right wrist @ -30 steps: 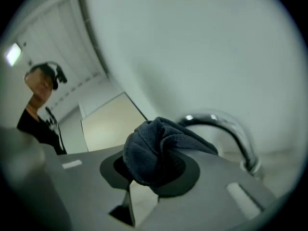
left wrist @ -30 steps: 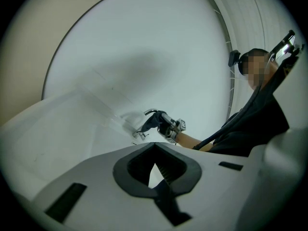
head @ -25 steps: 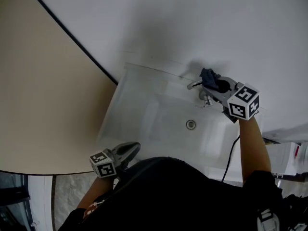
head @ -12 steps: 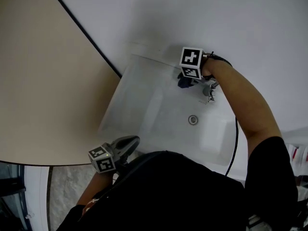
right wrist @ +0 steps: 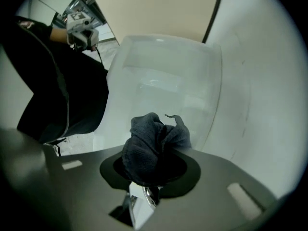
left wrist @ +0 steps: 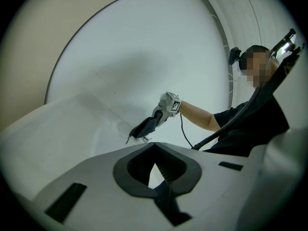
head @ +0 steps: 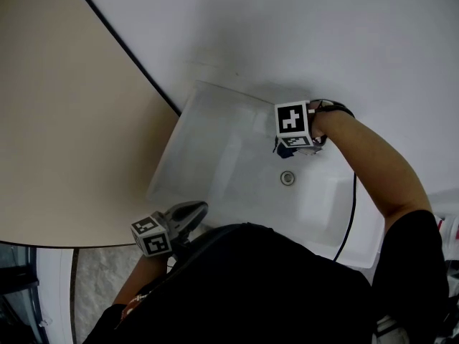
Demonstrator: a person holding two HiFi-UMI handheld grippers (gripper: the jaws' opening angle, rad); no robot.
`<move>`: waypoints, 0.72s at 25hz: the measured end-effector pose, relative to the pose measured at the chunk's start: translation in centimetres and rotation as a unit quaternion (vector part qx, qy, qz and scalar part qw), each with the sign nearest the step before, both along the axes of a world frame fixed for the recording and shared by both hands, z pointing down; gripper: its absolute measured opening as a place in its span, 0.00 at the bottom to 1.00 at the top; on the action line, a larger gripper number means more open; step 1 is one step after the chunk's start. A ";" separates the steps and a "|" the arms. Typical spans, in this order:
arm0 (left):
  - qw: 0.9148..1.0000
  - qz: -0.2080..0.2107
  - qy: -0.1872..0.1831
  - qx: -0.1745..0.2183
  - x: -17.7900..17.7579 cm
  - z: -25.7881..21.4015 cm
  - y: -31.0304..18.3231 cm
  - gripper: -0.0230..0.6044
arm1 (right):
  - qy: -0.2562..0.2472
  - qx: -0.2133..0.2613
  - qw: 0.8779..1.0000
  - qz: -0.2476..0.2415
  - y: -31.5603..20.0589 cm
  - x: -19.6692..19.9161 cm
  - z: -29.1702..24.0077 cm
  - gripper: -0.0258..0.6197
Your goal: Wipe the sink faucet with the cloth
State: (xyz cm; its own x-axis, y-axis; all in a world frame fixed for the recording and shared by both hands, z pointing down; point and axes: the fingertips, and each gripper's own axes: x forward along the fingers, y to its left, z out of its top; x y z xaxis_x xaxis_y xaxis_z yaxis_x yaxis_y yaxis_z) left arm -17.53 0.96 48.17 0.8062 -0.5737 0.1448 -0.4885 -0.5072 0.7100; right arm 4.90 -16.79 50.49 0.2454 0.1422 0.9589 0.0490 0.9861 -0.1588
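Observation:
A white sink [head: 215,163] with a round drain [head: 287,178] is set in a white counter. My right gripper [head: 287,146] points steeply down at the sink's back, its marker cube uppermost, and covers most of the faucet. It is shut on a bunched dark blue cloth [right wrist: 151,146], which rests on the chrome faucet [right wrist: 147,195]. In the left gripper view the cloth [left wrist: 146,127] hangs over the faucet spout [left wrist: 138,138]. My left gripper [head: 201,208] is shut and empty at the sink's near edge, away from the faucet.
A beige surface [head: 64,120] bounded by a dark curved line lies left of the counter. A black cable [head: 351,213] hangs from my right arm across the sink's right side. White items [head: 448,228] sit at the far right edge.
My right gripper swung from the faucet's right side to above it, tipped its jaws downward and sank with the cloth onto the faucet. The left gripper stayed put.

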 end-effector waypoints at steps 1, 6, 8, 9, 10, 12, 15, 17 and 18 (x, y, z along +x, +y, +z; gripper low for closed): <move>1.000 0.000 -0.002 -0.001 0.1 -0.2 -0.1 0.04 | 0.013 -0.004 1.000 -0.019 0.7 0.7 0.1 0.17; 1.000 -0.001 0.002 0.004 -0.1 -0.1 -0.3 0.04 | 0.087 -0.011 0.990 -0.107 3.6 5.1 0.7 0.17; 1.000 -0.002 0.002 0.003 -0.1 -0.1 -0.4 0.03 | 0.113 -0.008 0.983 -0.143 4.5 7.3 1.1 0.17; 1.000 -0.004 0.001 -0.002 -0.1 -0.1 -0.5 0.04 | 0.121 -0.003 0.980 -0.160 4.7 8.3 1.4 0.17; 1.000 -0.005 0.001 -0.006 -0.2 -0.1 -0.6 0.04 | 0.127 0.006 0.977 -0.173 4.9 9.4 1.7 0.17; 1.000 -0.008 0.006 -0.009 -0.4 0.1 -0.6 0.04 | 0.122 0.039 0.975 -0.180 4.6 11.1 1.8 0.17; 1.000 -0.007 0.012 -0.009 -0.5 0.4 -0.3 0.04 | 0.089 0.109 0.976 -0.165 3.3 12.8 1.6 0.17; 1.000 -0.001 0.012 -0.010 -0.3 0.8 -0.2 0.04 | 0.081 0.156 0.970 -0.170 2.1 14.1 1.2 0.17; 1.000 0.004 0.010 -0.011 -0.1 0.9 -0.4 0.04 | 0.072 0.181 0.966 -0.169 1.2 14.7 0.9 0.17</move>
